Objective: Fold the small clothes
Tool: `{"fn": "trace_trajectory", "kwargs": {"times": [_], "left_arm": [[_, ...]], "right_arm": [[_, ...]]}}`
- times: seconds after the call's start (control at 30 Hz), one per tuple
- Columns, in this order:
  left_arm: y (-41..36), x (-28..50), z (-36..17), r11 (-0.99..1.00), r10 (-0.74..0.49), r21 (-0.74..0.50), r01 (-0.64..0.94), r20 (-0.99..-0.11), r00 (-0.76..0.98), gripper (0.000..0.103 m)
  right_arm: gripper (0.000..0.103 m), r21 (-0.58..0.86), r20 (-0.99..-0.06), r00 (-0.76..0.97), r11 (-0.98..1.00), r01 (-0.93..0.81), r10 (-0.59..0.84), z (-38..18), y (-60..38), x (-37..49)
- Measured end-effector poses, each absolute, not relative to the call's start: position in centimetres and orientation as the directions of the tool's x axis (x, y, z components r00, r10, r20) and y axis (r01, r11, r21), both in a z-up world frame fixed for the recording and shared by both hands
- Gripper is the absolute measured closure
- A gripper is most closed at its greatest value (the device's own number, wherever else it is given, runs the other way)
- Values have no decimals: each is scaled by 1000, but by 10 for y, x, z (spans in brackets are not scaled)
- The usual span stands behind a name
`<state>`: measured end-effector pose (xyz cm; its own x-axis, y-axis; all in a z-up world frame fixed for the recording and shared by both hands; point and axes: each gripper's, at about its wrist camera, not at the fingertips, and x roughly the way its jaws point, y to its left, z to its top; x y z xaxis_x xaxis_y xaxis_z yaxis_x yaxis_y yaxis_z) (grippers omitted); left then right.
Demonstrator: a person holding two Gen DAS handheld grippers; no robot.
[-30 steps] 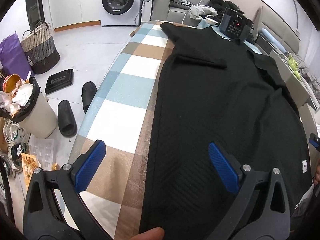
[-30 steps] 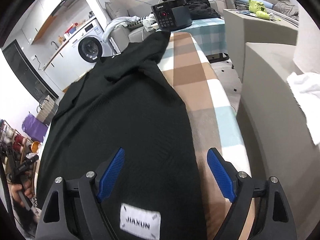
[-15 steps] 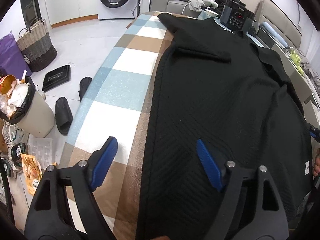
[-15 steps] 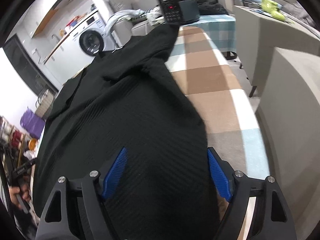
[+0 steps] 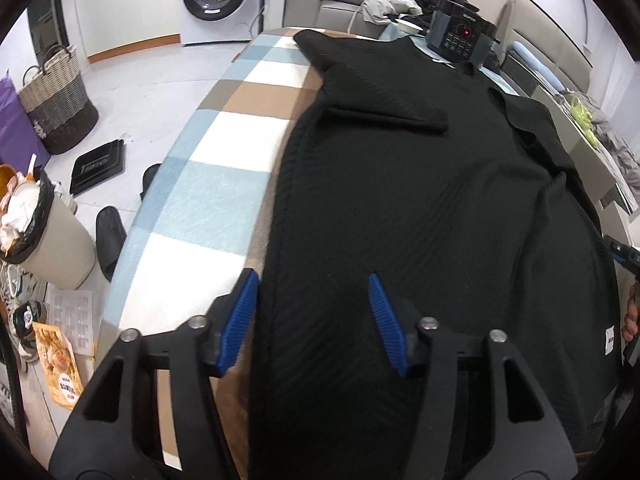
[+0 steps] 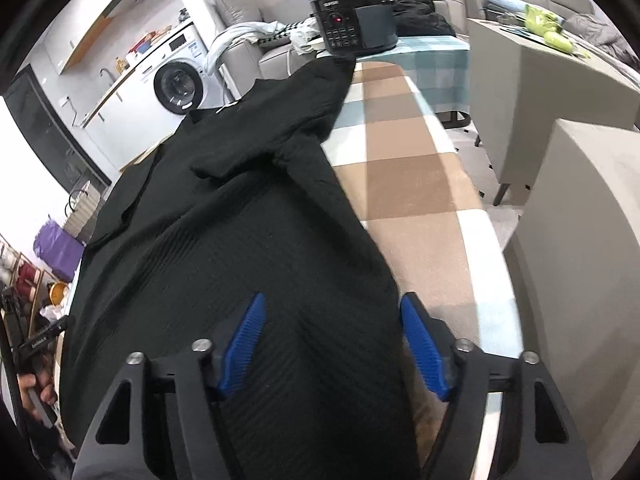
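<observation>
Blue-padded fingers [image 5: 243, 320] of my left gripper [image 5: 314, 322] have just been closing astride the left hem edge of the black knit top [image 5: 420, 200], still apart and not yet pinching. My right gripper [image 6: 334, 344] has been narrowing too, fingers [image 6: 420, 344] apart over the opposite hem corner. Both point steeply down. The top lies flat along the checked bench [image 5: 208, 184], collar far from me. Grasping looks to be the step in hand; next, both must clamp cloth alone, then lift together.
</observation>
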<state>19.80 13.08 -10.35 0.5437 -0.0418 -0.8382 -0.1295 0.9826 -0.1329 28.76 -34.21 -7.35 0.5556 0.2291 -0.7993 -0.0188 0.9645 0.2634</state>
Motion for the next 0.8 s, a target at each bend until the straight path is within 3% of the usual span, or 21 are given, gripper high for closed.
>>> {"fn": "trace_trajectory", "kwargs": {"times": [0.07, 0.1, 0.13, 0.2, 0.3, 0.8], "left_arm": [[129, 202, -103, 982, -53, -142, -121, -833, 550, 72], [130, 202, -103, 980, -65, -156, -119, -832, 552, 85], [131, 204, -104, 978, -75, -171, -123, -830, 553, 89], [133, 205, -104, 974, -82, -185, -128, -822, 563, 96], [135, 203, -104, 970, -84, -200, -139, -813, 577, 97], [150, 170, -67, 963, -80, -229, -143, -749, 658, 102]], "right_arm": [[55, 263, -797, 553, 964, -42, 242, -73, -337, 289], [67, 261, -798, 549, 964, -57, 248, -73, -334, 289], [76, 253, -798, 549, 965, -68, 248, -73, -332, 289], [83, 234, -798, 555, 969, -76, 236, -71, -330, 287], [92, 237, -797, 555, 969, -73, 237, -70, -332, 285], [100, 384, -680, 621, 911, -152, 390, -51, -334, 253]]}}
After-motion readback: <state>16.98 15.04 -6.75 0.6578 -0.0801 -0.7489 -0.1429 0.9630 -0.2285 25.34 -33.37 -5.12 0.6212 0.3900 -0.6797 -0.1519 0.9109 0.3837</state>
